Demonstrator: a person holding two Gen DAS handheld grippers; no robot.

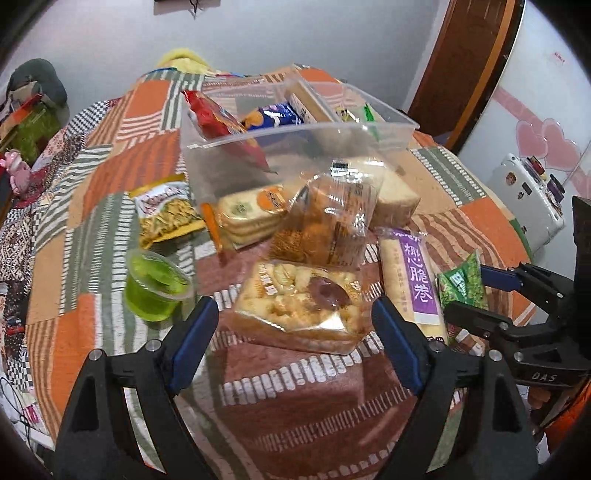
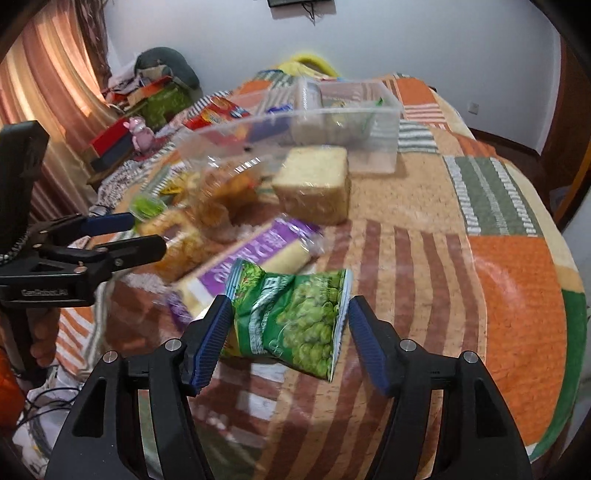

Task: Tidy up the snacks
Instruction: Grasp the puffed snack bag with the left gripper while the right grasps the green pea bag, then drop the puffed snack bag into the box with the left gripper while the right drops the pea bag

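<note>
Pea packet [image 2: 291, 317] sitting between right gripper [image 2: 288, 339] fingers, jaws wide, left pad touching; light, crinkly, slippery; pinching across middle. Left gripper [image 1: 295, 347] gaping wide before bread pack [image 1: 299, 306].

I see a plain pale grey-white wall [image 2: 424, 55] behind the scene, with a small dark fixture [image 2: 301, 3] mounted high on it and a thin cable hanging below. Salmon-pink striped curtains [image 2: 48, 70] glow with daylight on the left of the right wrist view. Everything sits on a patchwork blanket of orange, green and brown striped squares [image 2: 517, 288]. A dark wooden door frame [image 1: 461, 62] curves up on the right of the left wrist view, beside a white panel with pink heart decals [image 1: 543, 140]. Cluttered boxes and a pink plush toy [image 2: 137, 131] crowd the far left edge.
</note>
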